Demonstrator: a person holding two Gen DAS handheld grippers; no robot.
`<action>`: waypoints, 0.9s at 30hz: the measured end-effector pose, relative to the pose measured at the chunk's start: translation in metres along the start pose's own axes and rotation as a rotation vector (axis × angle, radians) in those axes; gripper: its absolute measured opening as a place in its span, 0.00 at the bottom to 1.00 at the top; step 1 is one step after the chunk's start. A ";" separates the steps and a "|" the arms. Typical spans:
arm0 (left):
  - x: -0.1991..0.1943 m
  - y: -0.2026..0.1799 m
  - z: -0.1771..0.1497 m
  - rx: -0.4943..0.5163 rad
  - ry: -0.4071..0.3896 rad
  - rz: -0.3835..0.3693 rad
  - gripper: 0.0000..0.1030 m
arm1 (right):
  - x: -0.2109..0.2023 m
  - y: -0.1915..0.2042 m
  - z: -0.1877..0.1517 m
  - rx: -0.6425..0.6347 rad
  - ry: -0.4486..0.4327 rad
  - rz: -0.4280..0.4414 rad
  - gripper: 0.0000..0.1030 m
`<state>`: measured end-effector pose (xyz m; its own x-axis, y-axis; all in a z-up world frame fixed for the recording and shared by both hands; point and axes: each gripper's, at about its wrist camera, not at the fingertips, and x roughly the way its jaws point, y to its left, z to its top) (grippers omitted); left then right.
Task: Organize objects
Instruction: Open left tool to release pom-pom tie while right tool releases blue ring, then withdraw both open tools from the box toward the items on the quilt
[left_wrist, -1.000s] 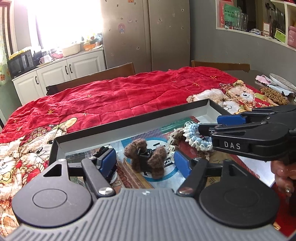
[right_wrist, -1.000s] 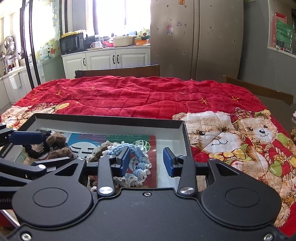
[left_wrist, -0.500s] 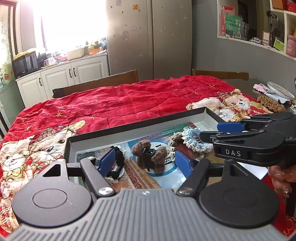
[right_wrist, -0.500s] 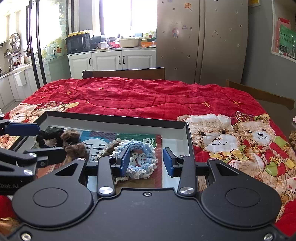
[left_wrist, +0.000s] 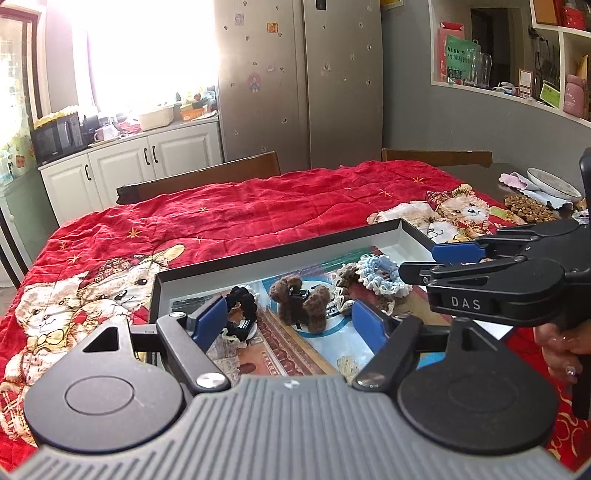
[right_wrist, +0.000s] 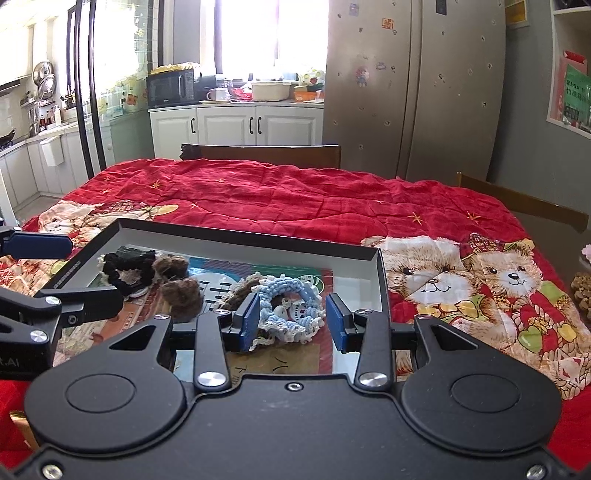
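I see the black tray (right_wrist: 380, 273) on the red quilt (right_wrist: 295, 199). Inside it, the brown fuzzy clip (left_wrist: 301, 304) lies mid-tray, the black scrunchie (left_wrist: 242, 301) at its left end, the blue crochet scrunchie (right_wrist: 286, 301) toward its right. My left gripper (left_wrist: 288, 319) stands wide apart above the tray, empty. My right gripper (right_wrist: 291, 323) hangs partly apart, gripping nothing.

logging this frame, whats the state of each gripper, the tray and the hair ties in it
left gripper: open, empty, above the tray
right gripper: open, empty
tray: uncovered, on the red quilt
brown fuzzy clip: lying in tray
black scrunchie: lying in tray
blue crochet scrunchie: lying in tray
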<state>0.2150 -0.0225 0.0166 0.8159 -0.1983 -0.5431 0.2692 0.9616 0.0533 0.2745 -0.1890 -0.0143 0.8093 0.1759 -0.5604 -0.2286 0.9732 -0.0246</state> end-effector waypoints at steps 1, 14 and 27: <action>-0.002 0.000 0.000 0.000 -0.002 0.001 0.82 | -0.002 0.001 0.000 -0.002 -0.002 0.001 0.37; -0.036 0.000 -0.007 0.013 -0.020 -0.007 0.83 | -0.039 -0.003 -0.007 -0.011 0.002 0.012 0.39; -0.067 -0.002 -0.014 0.024 -0.051 0.001 0.84 | -0.079 -0.004 -0.017 -0.010 -0.046 0.032 0.39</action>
<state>0.1530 -0.0082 0.0410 0.8410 -0.2069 -0.4999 0.2799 0.9571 0.0746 0.2021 -0.2095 0.0158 0.8254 0.2139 -0.5225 -0.2599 0.9655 -0.0152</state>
